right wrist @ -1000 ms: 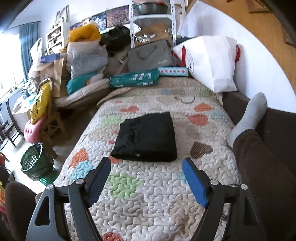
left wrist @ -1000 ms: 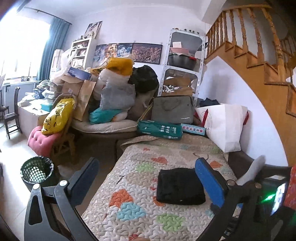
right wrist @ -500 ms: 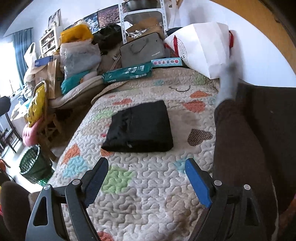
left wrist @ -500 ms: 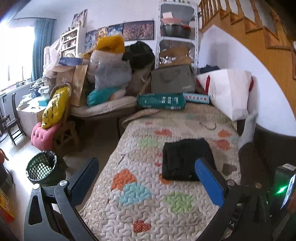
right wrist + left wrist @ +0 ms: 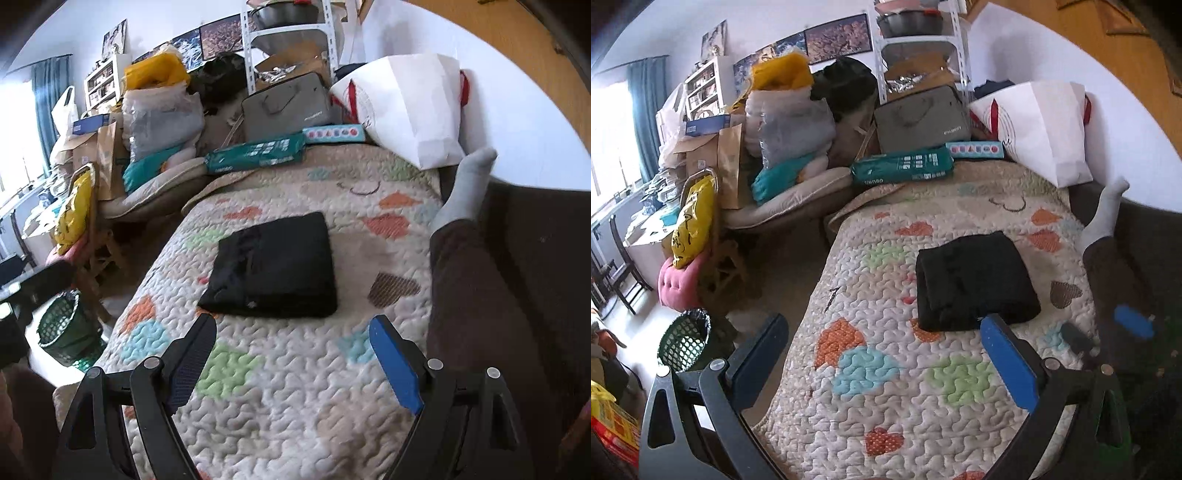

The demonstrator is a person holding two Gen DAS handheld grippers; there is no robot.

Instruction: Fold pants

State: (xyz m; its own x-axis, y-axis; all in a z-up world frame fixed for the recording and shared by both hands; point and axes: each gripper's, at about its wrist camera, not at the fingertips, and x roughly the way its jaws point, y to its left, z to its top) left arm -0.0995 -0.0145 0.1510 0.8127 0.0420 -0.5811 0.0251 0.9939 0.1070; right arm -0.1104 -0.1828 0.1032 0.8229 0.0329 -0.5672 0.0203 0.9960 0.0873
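Note:
The black pants (image 5: 975, 280) lie folded into a neat rectangle on the quilted bedspread (image 5: 886, 406); they also show in the right wrist view (image 5: 275, 266). My left gripper (image 5: 882, 354) is open and empty, held above the quilt in front of the pants, apart from them. My right gripper (image 5: 291, 354) is open and empty, just short of the pants' near edge. The right gripper's blue finger (image 5: 1134, 325) shows at the right of the left wrist view.
A person's leg in brown trousers with a grey sock (image 5: 465, 184) lies along the bed's right side. A white pillow (image 5: 406, 107), green package (image 5: 258, 153) and grey bag (image 5: 288, 107) sit at the bed's far end. A green basket (image 5: 683, 339) stands on the floor left.
Both grippers have tilted down and shifted, so the folded pants appear nearer and more central. The pants have not moved. The leg has shifted on the bed's right side.

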